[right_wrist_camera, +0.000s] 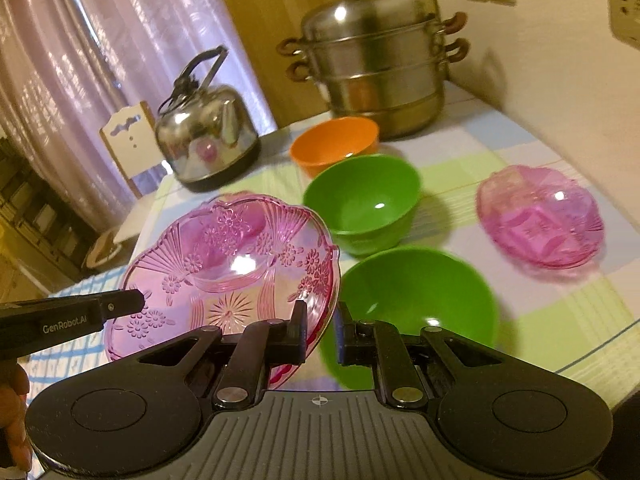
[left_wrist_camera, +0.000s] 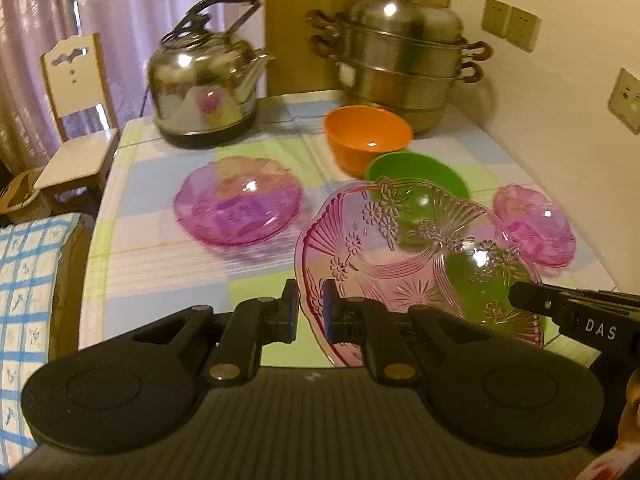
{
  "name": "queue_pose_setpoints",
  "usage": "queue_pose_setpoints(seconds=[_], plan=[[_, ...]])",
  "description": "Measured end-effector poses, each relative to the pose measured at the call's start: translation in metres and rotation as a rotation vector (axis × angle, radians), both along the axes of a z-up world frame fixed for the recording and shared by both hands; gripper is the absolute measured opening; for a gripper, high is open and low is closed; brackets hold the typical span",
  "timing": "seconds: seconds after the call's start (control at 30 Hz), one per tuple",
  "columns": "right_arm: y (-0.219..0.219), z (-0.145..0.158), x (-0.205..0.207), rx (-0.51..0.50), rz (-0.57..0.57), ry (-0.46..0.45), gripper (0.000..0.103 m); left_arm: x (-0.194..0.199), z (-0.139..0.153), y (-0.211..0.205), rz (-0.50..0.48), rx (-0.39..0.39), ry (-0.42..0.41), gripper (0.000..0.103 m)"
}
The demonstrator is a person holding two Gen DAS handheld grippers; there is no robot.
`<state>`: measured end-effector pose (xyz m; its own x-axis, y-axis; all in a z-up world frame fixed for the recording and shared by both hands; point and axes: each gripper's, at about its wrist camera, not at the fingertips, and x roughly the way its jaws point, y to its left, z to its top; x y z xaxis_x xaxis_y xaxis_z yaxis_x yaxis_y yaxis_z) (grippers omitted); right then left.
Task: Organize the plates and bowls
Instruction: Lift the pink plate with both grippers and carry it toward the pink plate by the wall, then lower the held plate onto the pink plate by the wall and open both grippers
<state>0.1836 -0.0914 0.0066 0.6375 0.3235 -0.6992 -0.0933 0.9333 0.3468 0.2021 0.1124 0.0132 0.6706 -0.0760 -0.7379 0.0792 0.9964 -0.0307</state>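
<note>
Two grippers share one load: a pink glass plate point(left_wrist_camera: 404, 276) with pressed flowers and fan ribs, tilted and lifted clear of the worktop point(left_wrist_camera: 160, 248). The left gripper point(left_wrist_camera: 311, 312) has its jaws closed on the plate's left rim, and the right gripper point(right_wrist_camera: 322, 334) has its jaws closed on the opposite rim, so the plate hangs between them. Beneath and just beyond the plate sit two green bowls, the near one point(right_wrist_camera: 416, 300) partly under the plate's edge and the far one point(right_wrist_camera: 362, 200) behind it. An orange bowl point(right_wrist_camera: 336, 144) stands beyond those. A small pink dish point(right_wrist_camera: 540, 216) lies off to the right, and a larger pink dish point(left_wrist_camera: 238, 200) lies to the left. At the back of the checked worktop stand a steel kettle point(left_wrist_camera: 204, 88) and a stacked steel steamer pot point(right_wrist_camera: 376, 68).
</note>
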Motion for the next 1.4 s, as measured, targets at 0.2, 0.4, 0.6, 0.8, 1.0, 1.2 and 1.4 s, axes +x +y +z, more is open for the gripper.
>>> queue_pose_setpoints(seconds=[0.2,0.4,0.6,0.8,1.0,1.2,1.4], plan=[[-0.043,0.009,0.002,0.013,-0.047,-0.007,0.013,0.009,0.010,-0.043,-0.050,-0.001,-0.010,0.011],[-0.097,0.019,0.005,0.000,-0.112,-0.016,0.013,0.023,0.014,-0.097,-0.113,-0.031,-0.021,0.011],[-0.153,0.022,0.016,-0.023,-0.180,-0.016,0.013,0.041,0.010,-0.154,-0.172,-0.067,-0.017,0.011],[-0.194,0.023,0.027,-0.060,-0.225,-0.015,0.013,0.061,0.001,-0.200,-0.202,-0.091,-0.011,0.011],[-0.217,0.012,0.046,-0.080,-0.217,-0.007,0.013,0.081,-0.015,-0.226,-0.204,-0.089,0.007,0.011],[-0.233,-0.018,0.069,-0.114,-0.179,0.013,0.013,0.104,-0.036,-0.245,-0.207,-0.071,0.042,0.011],[-0.243,-0.048,0.090,-0.145,-0.158,0.033,0.013,0.130,-0.061,-0.260,-0.212,-0.063,0.097,0.011]])
